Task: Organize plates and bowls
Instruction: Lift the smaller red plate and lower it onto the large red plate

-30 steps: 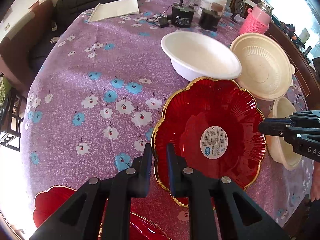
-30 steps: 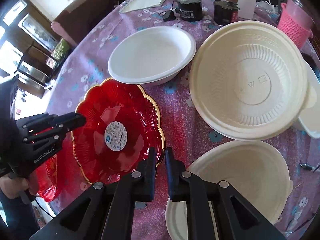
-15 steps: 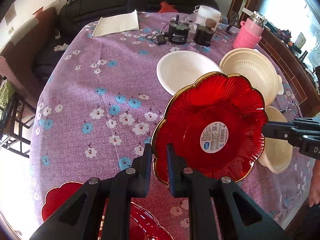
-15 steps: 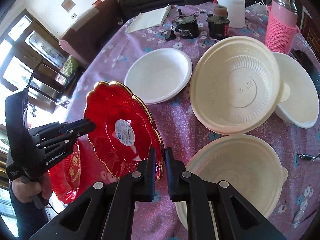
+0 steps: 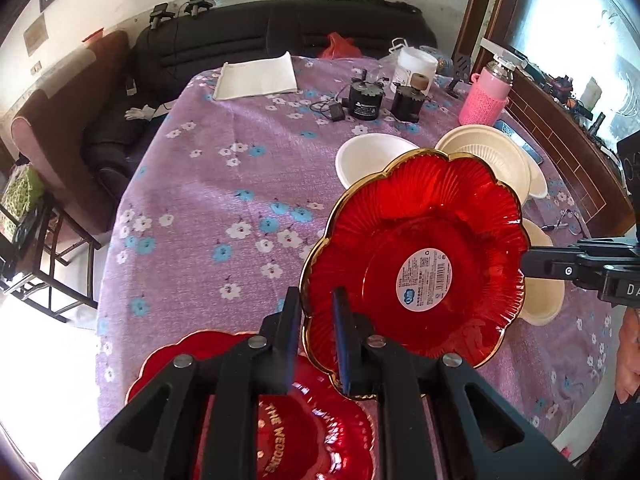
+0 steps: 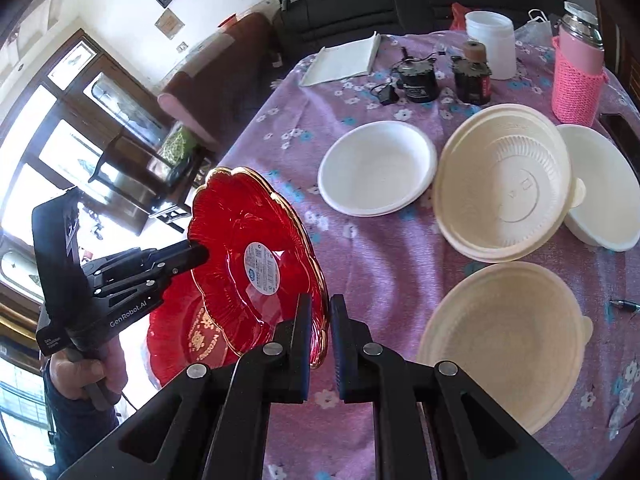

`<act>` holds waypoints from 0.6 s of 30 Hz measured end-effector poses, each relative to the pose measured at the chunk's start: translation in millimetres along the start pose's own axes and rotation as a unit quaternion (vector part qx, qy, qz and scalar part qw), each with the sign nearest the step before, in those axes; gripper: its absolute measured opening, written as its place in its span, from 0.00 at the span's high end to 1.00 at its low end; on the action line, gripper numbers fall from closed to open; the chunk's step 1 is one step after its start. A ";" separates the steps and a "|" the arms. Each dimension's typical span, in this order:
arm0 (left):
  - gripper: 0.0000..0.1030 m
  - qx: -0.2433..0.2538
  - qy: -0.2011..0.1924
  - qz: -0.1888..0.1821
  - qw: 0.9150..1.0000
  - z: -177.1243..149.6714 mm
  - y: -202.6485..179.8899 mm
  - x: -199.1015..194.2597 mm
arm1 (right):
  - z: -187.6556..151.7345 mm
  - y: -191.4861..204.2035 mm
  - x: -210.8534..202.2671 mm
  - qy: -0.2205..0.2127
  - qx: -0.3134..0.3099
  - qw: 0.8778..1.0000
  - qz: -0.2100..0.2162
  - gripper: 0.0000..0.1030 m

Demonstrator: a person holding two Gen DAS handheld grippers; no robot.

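The left claw (image 6: 196, 258) body carries the white marking "GenRobot.AI". The right claw (image 5: 528, 266) body shows "DA", cut off at the frame edge. The lower red plate (image 5: 304, 436) bears gold lettering "THE WEDDING". The round sticker (image 5: 425, 277) on the lifted red plate (image 5: 420, 240) is probably a product label; its print is illegible.

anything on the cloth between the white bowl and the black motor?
Nothing. In the right wrist view, only bare floral tablecloth separates the white bowl from the black motor; the small black adapter sits left of that gap.

I log a gold-rimmed red plate (image 5: 416, 264), cream bowls (image 6: 504, 180), a purple tablecloth (image 5: 224, 200) with white-and-blue flowers, and a pink-sleeved flask (image 6: 578, 76).
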State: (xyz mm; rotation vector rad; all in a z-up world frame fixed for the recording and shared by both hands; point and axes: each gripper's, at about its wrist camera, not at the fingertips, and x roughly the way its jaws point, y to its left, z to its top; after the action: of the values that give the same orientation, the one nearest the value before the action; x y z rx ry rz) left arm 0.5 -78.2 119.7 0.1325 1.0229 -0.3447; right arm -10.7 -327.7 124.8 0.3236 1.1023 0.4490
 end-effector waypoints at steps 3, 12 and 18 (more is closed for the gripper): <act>0.87 -0.005 -0.004 0.001 1.000 -11.1 11.9 -11.2 | -1.6 10.8 5.3 0.004 -0.007 1.000 0.010 0.90; 0.85 -0.037 -0.019 0.019 0.999 -55.3 58.5 -46.0 | -15.3 57.0 33.4 0.031 -0.039 0.998 0.046 0.89; 0.85 -0.059 0.003 0.039 0.998 -90.5 88.7 -45.7 | -25.2 81.3 68.1 0.061 -0.048 0.995 0.070 0.89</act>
State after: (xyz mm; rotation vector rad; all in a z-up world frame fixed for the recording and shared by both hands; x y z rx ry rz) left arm -64.2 39.3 107.1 0.0669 1.0377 -0.2131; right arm -23.1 -222.5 99.0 0.2926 1.1779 0.6511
